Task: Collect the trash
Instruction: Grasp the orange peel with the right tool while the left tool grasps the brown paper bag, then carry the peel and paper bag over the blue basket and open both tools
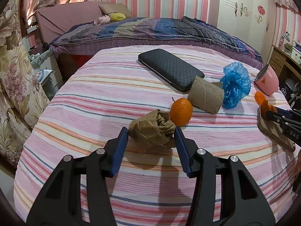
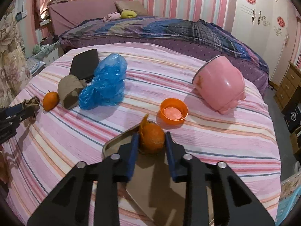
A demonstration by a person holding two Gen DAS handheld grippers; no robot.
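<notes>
**Two grips closing on trash: crumpled paper and orange peel**

The crumpled brown paper [image 1: 153, 129] lies on the striped bed cover [image 1: 94, 101], just beside a whole orange [image 1: 181, 111]. The left gripper [image 1: 151, 131] stands about half open, its blue pads touching the paper's two sides. The orange peel [image 2: 152, 138] sits on a metal tray [image 2: 120, 143]; the right gripper [image 2: 152, 137] stands narrow, clenched against the peel. Risks, as judged: the springy paper may slip from a shallow hold at the pad tips; the left jaws may nudge the orange into rolling; the curled peel may tear or drop. A cardboard tube [image 1: 206, 98], blue plastic bag [image 1: 235, 84], orange lid [image 2: 174, 112] and pink cup [image 2: 220, 84] lie beyond.
</notes>
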